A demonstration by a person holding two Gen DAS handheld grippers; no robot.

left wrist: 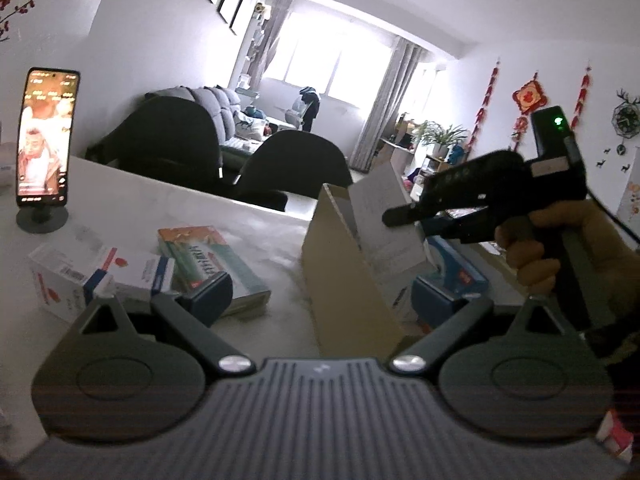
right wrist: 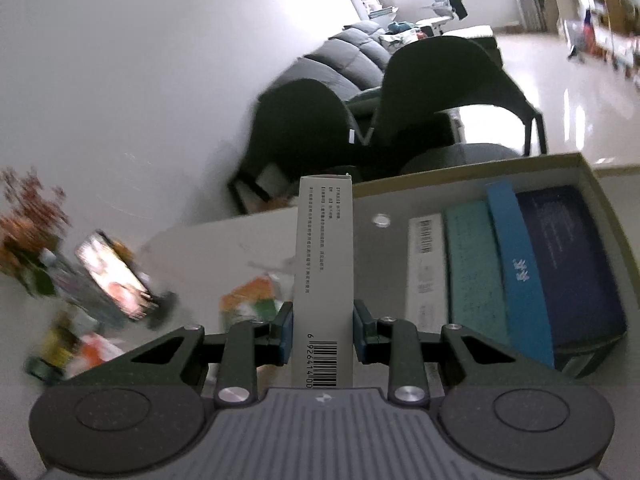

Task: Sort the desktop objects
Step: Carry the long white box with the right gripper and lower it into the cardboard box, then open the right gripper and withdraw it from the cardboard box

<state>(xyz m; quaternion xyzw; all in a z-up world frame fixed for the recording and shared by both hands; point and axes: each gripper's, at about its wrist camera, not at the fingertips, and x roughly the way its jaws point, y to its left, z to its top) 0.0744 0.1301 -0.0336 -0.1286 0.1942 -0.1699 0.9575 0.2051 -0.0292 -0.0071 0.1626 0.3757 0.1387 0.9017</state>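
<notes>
Right wrist view: right tool (right wrist: 323, 334) is pinching a slim white carton (right wrist: 324, 264) near its barcoded end, probably light, crushable card; left tool (left wrist: 320, 292) is gaping empty.

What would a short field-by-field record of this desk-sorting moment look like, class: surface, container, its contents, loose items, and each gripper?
surface: white table
container: open cardboard box
contents: four packs side by side: white, teal, blue, dark navy
loose items: green-orange box and white box on the table
other: phone on stand, screen lit
right gripper: shut on a narrow white carton, beside the cardboard box
left gripper: open, nothing between its fingers
</notes>
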